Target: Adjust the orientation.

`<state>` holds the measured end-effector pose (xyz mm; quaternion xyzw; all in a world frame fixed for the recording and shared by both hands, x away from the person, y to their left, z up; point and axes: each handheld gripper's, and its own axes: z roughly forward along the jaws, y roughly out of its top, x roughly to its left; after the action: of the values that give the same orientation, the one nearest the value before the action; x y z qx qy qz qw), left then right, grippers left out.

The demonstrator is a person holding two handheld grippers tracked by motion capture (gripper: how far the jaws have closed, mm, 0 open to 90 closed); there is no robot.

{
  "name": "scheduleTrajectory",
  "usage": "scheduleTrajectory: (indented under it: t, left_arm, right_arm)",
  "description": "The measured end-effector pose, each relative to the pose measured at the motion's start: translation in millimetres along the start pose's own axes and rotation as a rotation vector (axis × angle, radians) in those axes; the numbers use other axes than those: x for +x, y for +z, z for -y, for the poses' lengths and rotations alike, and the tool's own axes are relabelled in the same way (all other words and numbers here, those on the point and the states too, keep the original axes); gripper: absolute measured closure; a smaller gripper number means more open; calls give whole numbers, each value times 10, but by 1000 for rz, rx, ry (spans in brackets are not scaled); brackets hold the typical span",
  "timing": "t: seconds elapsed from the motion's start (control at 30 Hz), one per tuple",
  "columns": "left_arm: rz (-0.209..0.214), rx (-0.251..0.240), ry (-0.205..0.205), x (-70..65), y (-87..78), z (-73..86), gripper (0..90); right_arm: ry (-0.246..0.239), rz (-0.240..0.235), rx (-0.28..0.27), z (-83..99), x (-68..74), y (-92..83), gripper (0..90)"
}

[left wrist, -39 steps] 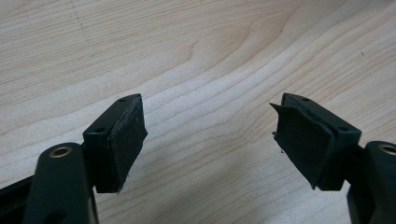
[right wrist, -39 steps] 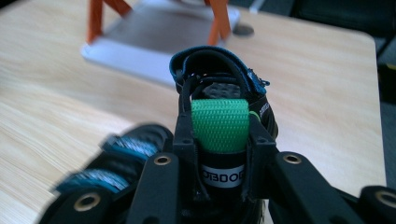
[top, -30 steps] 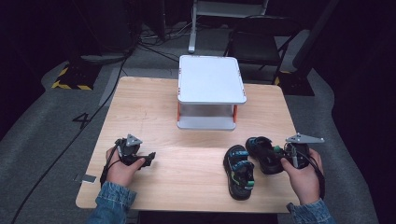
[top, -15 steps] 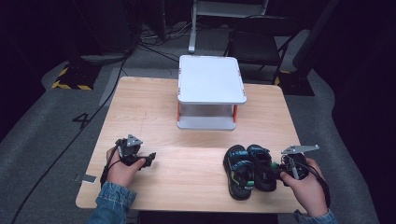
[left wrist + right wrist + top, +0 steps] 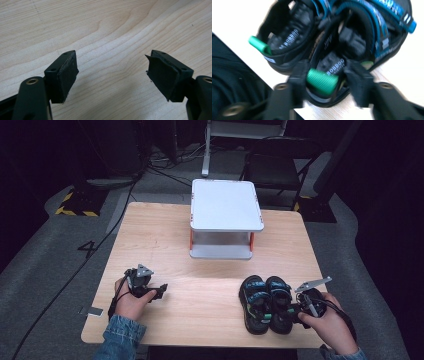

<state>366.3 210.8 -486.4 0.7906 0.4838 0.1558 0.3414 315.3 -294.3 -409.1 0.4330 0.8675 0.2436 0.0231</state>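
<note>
Two black sandals with blue straps lie side by side on the wooden table (image 5: 200,305) at the front right: the left sandal (image 5: 255,304) and the right sandal (image 5: 280,301). My right gripper (image 5: 293,310) is at the right sandal's heel. Its jaws have just been opening and now stand open, with that sandal's green heel loop (image 5: 322,80) between them and a gap on the loop's right side (image 5: 325,75). The other sandal's green loop (image 5: 259,45) lies farther left. My left gripper (image 5: 161,290) rests at the front left, open over bare wood (image 5: 111,72).
A white two-level stand (image 5: 226,210) with orange posts sits at the table's far middle. A chair and cables stand on the dark floor beyond it. Bare wood lies between my two hands.
My right gripper has brought the right sandal left and nearer, setting it snug against the other sandal. My left hand has stayed still.
</note>
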Motion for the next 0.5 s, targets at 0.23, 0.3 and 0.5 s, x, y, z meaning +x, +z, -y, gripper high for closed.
scheduleTrajectory:
  t: [0.23, 0.3, 0.5]
  left_arm:
    - [-1, 3, 4, -12, 4, 3, 242]
    - [-2, 4, 12, -10, 0, 4, 242]
    - [-9, 5, 7, 1, -27, 17, 240]
  right_arm:
    - [44, 92, -240, -42, -134, -172, 373]
    - [61, 112, -269, -49, -152, -157, 381]
    - [34, 82, -329, -116, -30, -132, 455]
